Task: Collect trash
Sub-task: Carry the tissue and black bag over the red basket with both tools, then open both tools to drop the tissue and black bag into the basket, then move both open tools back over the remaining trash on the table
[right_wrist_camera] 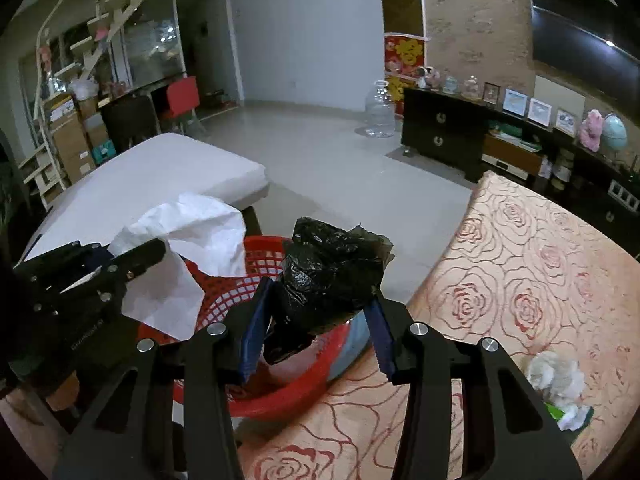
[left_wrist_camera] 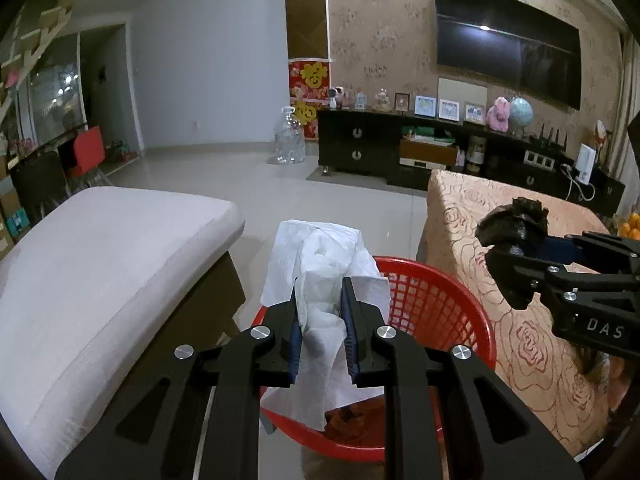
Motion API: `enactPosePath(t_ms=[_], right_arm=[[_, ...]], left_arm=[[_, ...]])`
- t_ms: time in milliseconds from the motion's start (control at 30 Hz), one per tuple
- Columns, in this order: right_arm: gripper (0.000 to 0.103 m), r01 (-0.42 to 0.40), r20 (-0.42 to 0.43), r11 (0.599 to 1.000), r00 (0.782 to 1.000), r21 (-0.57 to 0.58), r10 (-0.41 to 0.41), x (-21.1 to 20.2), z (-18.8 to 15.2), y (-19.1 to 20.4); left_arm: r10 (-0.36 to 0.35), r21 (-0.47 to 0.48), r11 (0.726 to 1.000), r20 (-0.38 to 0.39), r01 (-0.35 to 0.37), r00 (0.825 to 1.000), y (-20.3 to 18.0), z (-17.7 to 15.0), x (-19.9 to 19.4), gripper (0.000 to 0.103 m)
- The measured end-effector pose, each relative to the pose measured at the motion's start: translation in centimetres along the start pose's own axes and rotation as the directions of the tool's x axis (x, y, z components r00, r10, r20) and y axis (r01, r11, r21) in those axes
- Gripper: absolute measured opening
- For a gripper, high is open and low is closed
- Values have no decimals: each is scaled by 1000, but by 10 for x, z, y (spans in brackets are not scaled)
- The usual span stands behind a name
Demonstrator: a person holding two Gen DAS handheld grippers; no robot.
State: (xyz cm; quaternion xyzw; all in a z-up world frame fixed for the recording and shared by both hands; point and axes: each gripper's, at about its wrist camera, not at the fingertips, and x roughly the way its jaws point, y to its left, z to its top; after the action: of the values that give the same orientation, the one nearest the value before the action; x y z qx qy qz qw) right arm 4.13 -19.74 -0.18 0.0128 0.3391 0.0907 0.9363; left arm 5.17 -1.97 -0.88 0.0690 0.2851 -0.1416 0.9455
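A red mesh basket (left_wrist_camera: 440,296) (right_wrist_camera: 224,300) stands on the floor beside the rose-patterned table (right_wrist_camera: 520,280). My left gripper (left_wrist_camera: 323,292) is shut on a white crumpled tissue (left_wrist_camera: 324,264), held over the basket's near rim. The tissue (right_wrist_camera: 192,236) drapes from that gripper (right_wrist_camera: 160,250) in the right wrist view too. My right gripper (right_wrist_camera: 320,296) is shut on a crumpled black plastic bag (right_wrist_camera: 332,268), at the basket's edge next to the table. In the left wrist view that bag (left_wrist_camera: 514,220) hangs above the table cloth, right of the basket.
More crumpled white paper and a green scrap (right_wrist_camera: 560,384) lie on the table at the right. A white-cushioned bench (left_wrist_camera: 100,272) stands left of the basket. A dark TV cabinet (left_wrist_camera: 400,148) and a clear water jug (left_wrist_camera: 290,140) are across the tiled floor.
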Motion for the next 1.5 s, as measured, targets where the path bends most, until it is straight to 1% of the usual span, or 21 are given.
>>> enactPosePath(t_ms=[233,400,567,600,633,667,733,800,833,900,967,1133,1333,1500], right_arm=[[44,-19,-45,1000,999,5,19,19,-3,6],[46,-34,-63,999,997,10,34,27,-4,9],[55,-61,-77,998,995,15,62,31,-5,10],[57,-65,-79,998,995,14,66,31,-5,11],[61,-67,-80,998,994,13,68,30,-5,12],[65,-70,-80,997,994,15,71,30,-5,11],[66,-66,-77,998,995,18,67,28,-5,11],[67,-62,-78,998,995,21,64,27,-5,9],[67,-57,-75,998,995,25,59,25,-5,7],[67,-48,-69,998,996,31,50,23,-6,3],[67,-35,-60,999,997,39,38,19,-5,-1],[67,-12,-40,998,999,55,14,10,-7,-11],[68,15,-24,998,1000,69,-13,0,-10,-19],[71,58,13,994,998,95,-60,-25,-15,-35]], left_arm=[[4,24,1000,-28,-3,1000,-2,-4,8,17],[9,27,1000,-41,-8,999,-4,-5,12,17],[2,24,1000,-52,-1,999,-5,-3,16,18],[-1,21,1000,-57,2,998,-4,-3,17,20],[-4,18,1000,-61,5,998,-4,-2,18,21],[-7,14,1000,-63,8,998,-3,-3,19,25],[-9,8,1000,-62,9,998,-3,-2,20,36],[1,2,1000,-46,-1,999,-1,-2,18,57],[5,-1,1000,-36,-5,999,0,-2,16,60],[8,-13,1000,-19,-8,1000,1,-3,12,71],[10,-28,1000,-13,-10,1000,5,-1,10,76],[5,-64,998,0,-5,1000,8,1,6,79],[-5,-53,999,13,6,1000,4,1,2,81],[-15,-64,998,30,17,999,0,3,-1,81]])
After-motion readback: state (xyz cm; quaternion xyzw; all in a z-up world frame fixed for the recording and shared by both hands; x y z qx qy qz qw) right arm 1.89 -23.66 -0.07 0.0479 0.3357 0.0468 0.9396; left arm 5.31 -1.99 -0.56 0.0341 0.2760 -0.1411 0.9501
